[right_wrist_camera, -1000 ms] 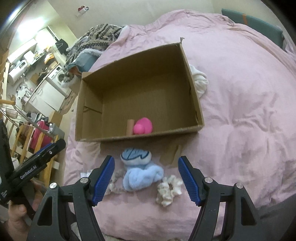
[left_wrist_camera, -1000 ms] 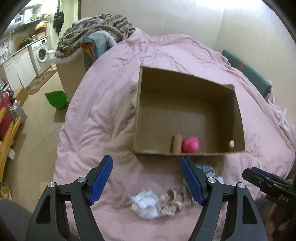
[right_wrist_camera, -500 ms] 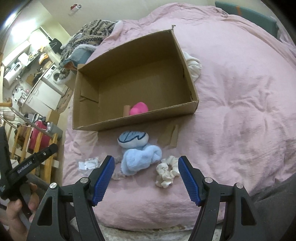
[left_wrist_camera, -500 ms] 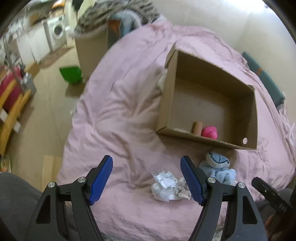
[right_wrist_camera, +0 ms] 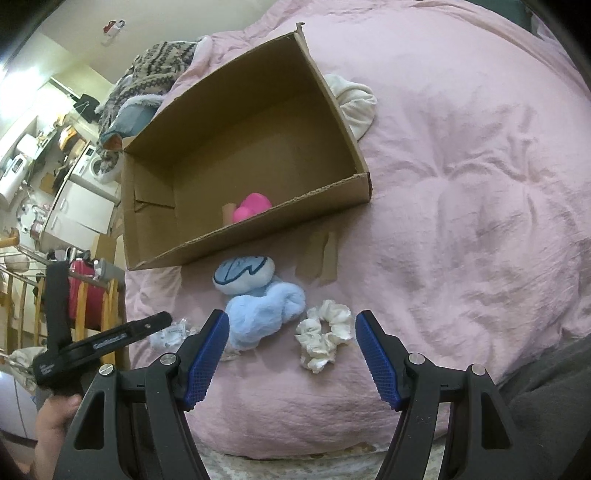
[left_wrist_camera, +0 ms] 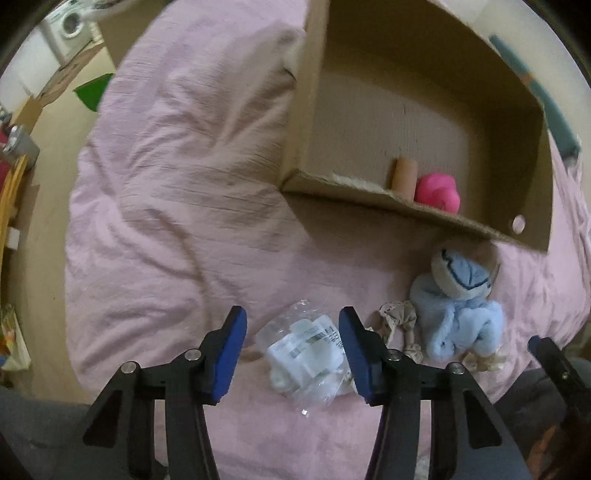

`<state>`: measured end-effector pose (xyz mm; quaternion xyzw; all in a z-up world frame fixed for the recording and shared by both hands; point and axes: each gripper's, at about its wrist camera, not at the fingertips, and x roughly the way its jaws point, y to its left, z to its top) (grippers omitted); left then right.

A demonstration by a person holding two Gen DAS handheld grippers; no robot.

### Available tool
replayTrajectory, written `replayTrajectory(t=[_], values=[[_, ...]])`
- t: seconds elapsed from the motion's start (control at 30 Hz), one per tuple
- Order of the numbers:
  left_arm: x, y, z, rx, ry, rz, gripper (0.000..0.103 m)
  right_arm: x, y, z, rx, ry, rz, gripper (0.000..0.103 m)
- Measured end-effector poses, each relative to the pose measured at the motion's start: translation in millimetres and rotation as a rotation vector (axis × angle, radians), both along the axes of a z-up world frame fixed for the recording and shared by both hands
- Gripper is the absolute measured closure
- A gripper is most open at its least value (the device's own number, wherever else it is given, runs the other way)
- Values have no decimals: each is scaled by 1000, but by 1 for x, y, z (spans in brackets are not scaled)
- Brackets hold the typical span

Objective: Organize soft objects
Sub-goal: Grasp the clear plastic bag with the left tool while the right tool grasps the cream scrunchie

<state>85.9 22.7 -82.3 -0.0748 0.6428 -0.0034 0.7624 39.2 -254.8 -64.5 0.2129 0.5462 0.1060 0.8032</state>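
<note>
An open cardboard box (left_wrist_camera: 532, 147) (right_wrist_camera: 332, 192) lies on the pink duvet (left_wrist_camera: 177, 192) with a pink soft ball (left_wrist_camera: 439, 190) (right_wrist_camera: 253, 206) and a cardboard tube (left_wrist_camera: 403, 175) inside. In front of it lie a clear plastic bag of white items (left_wrist_camera: 308, 354) (right_wrist_camera: 170, 332), a beige lace scrunchie (left_wrist_camera: 400, 319), a blue plush toy (left_wrist_camera: 458, 302) (right_wrist_camera: 258, 295) and a white scrunchie (right_wrist_camera: 325, 334). My left gripper (left_wrist_camera: 291, 350) is open, its jaws either side of the plastic bag. My right gripper (right_wrist_camera: 291, 354) is open and empty, just before the white scrunchie and the plush.
A white cloth (right_wrist_camera: 354, 99) lies behind the box. A patterned blanket pile (right_wrist_camera: 155, 70) sits at the bed's far end. Two cardboard strips (right_wrist_camera: 319, 262) lie on the duvet. A washing machine (left_wrist_camera: 70, 26) and green bin (left_wrist_camera: 94, 92) stand off the bed's left.
My left gripper has dropped down and forward to the plastic bag, which now lies between its narrowed jaws. My right gripper has moved a little closer to the white scrunchie.
</note>
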Motion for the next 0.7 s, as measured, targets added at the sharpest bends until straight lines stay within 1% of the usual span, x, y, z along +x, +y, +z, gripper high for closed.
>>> replayTrajectory(t=[0.07, 0.1, 0.13, 0.17, 0.2, 0.23, 0.27, 0.33, 0.43, 0.47, 0.53, 0.63, 0.7], values=[[1, -3, -8, 22, 19, -9, 55, 0, 0, -1, 2, 5, 1, 28], [1, -3, -11, 14, 34, -5, 57, 1, 1, -1, 2, 6, 2, 28], [0, -3, -14, -7, 49, -2, 61, 1, 1, -2, 1, 6, 2, 28], [-1, -4, -16, -25, 57, -4, 66, 0, 1, -2, 0, 5, 2, 28], [-2, -5, -16, -45, 60, -13, 80, 1, 1, -2, 1, 6, 1, 28], [-4, -8, -14, -54, 54, -30, 87, 1, 1, -2, 2, 7, 0, 28], [-6, -11, -11, -52, 38, -42, 89, 1, 0, -3, 3, 9, -2, 28], [-9, -15, 0, -51, -9, -60, 90, 2, 0, -4, 8, 14, -5, 28], [-17, -17, 22, -99, -87, -61, 90, 3, -1, -4, 8, 15, -10, 28], [-12, -14, 28, -108, -109, -57, 90, 2, -3, -4, 9, 14, -12, 28], [-19, -10, 41, -97, -157, -45, 90, 3, -5, -4, 13, 14, -18, 28], [-31, -3, 54, -69, -196, -16, 90, 3, -11, -6, 24, 21, -38, 28], [-36, 1, 56, -78, -200, -5, 90, 2, -16, -9, 27, 38, -57, 28]])
